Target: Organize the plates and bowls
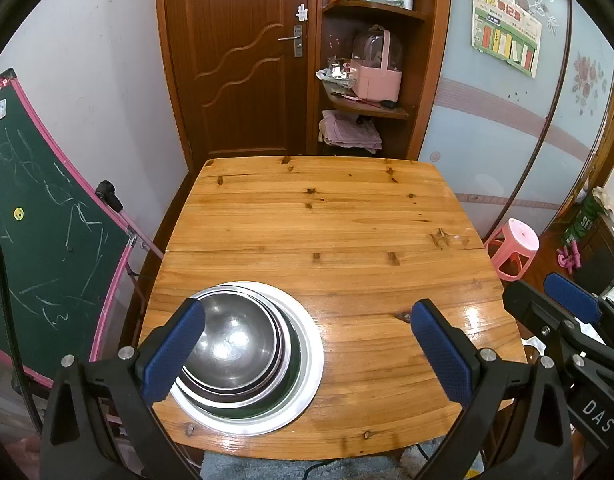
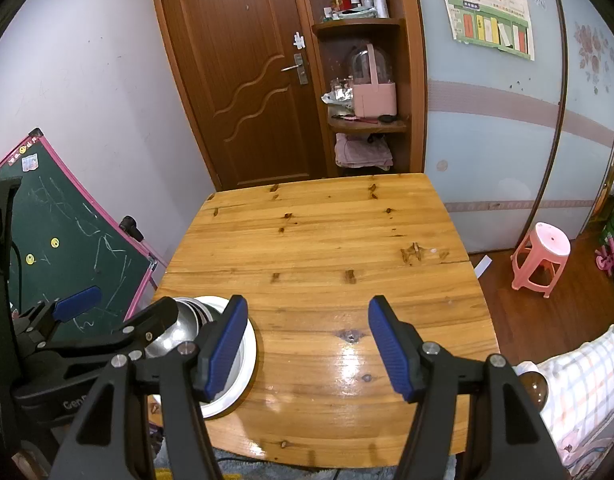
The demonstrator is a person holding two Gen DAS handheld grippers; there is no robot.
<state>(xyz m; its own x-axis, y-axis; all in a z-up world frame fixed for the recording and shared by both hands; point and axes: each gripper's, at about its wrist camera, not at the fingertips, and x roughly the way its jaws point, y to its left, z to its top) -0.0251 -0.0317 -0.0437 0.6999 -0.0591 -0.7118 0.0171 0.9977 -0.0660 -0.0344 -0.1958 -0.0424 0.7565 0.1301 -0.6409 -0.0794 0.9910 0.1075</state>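
Observation:
Nested steel bowls sit stacked on a white plate at the near left of the wooden table. My left gripper is open and empty, held above the near table edge, its left finger over the stack. My right gripper is open and empty to the right of the stack; it also shows at the right edge of the left wrist view. In the right wrist view the plate and bowls are partly hidden by the left gripper.
A green chalkboard leans left of the table. A pink stool stands on the floor to the right. A wooden door and corner shelves are behind the table. A checked cloth lies at the near right.

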